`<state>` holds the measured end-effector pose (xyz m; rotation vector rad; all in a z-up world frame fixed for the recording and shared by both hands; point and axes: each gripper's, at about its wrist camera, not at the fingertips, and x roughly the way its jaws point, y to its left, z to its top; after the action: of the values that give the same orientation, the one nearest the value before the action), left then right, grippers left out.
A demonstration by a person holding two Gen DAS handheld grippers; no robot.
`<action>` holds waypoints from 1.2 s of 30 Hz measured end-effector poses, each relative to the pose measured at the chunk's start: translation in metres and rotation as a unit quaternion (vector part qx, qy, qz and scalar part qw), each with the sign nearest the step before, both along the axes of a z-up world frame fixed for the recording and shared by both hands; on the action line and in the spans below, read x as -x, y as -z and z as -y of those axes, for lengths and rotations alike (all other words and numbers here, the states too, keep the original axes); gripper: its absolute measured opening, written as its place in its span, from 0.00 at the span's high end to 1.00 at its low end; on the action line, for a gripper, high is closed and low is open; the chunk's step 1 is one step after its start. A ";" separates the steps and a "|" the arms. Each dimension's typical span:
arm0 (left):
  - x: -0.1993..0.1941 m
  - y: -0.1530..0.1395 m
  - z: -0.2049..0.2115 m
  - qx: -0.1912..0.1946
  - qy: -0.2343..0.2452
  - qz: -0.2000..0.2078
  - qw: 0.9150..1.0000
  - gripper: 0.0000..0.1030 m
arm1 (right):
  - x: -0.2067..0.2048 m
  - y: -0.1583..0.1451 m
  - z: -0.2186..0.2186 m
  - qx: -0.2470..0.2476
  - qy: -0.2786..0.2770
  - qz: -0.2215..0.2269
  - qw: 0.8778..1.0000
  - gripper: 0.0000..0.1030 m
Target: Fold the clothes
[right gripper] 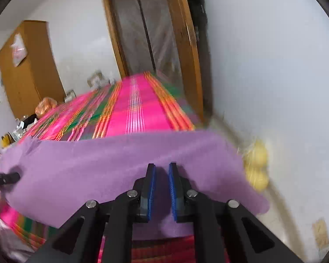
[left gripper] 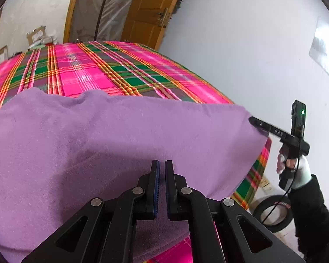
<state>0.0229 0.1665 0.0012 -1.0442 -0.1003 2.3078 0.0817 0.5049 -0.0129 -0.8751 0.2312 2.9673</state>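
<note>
Left gripper (left gripper: 162,162) sits clenched at 6 o'clock in its own view, its blue pads nearly meeting, with a thin strip of the purple cloth (left gripper: 98,135) showing between them. Right gripper (right gripper: 162,165) looks much the same at 6 o'clock in the right wrist view: its pads are close together with purple fabric in the narrow gap. From the left wrist view its tip meets the cloth's corner at 3 o'clock, and a white-gloved hand (left gripper: 289,164) with a black sleeve holds its handle.

A bed spread with a pink, green and orange plaid cover (left gripper: 87,70) runs from the centre toward 12 o'clock in both views. The purple cloth stretches across the near part of the bed, from 9 o'clock to 3 o'clock, between the two grippers; its far edge is lumpy and lies over the plaid.

Beyond the bed, at 12 o'clock, stands a wooden door frame (right gripper: 111,32) with a pale curtain inside it. A wooden wardrobe (right gripper: 26,72) stands against the wall at 10 o'clock in the right wrist view. A black tyre (left gripper: 274,214) lies on the floor at 4 o'clock in the left wrist view. Blurred yellow round things (right gripper: 257,166) sit by the wall at 3 o'clock in the right wrist view.
</note>
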 end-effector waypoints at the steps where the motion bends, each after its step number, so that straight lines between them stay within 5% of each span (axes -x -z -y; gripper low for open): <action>1: -0.002 0.001 -0.001 0.001 -0.001 -0.003 1.000 0.95 | -0.003 0.000 -0.006 -0.006 0.020 -0.002 1.000 0.98; 6: -0.016 0.002 -0.004 0.010 -0.009 -0.031 0.999 0.95 | -0.020 -0.010 -0.003 0.004 0.056 -0.023 0.998 0.97; 12: -0.032 0.008 -0.002 0.001 -0.021 -0.065 0.998 0.96 | -0.030 0.007 0.089 -0.022 -0.034 -0.055 0.998 0.88; 14: -0.037 0.010 0.000 -0.004 -0.023 -0.075 0.997 0.96 | -0.037 0.015 0.109 -0.045 -0.025 -0.074 0.996 0.80; 23: -0.046 0.010 0.004 -0.007 -0.022 -0.094 0.995 0.95 | -0.040 0.019 0.166 -0.075 -0.100 -0.097 0.987 0.80; 27: -0.051 0.012 0.014 -0.011 -0.027 -0.098 0.995 0.95 | -0.037 0.013 0.140 -0.063 -0.090 -0.079 0.991 0.83; 31: -0.053 0.014 0.027 -0.030 -0.034 -0.093 0.995 0.95 | -0.034 0.010 0.068 -0.020 0.006 -0.059 0.998 1.00; 36: -0.053 0.015 0.028 -0.029 -0.034 -0.095 0.994 0.95 | -0.027 -0.006 -0.013 -0.002 0.143 -0.010 0.990 1.00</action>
<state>0.0754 0.1382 -0.0138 -0.7995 -0.1290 2.4385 0.1082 0.5181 -0.0071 -0.7402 0.3216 2.7108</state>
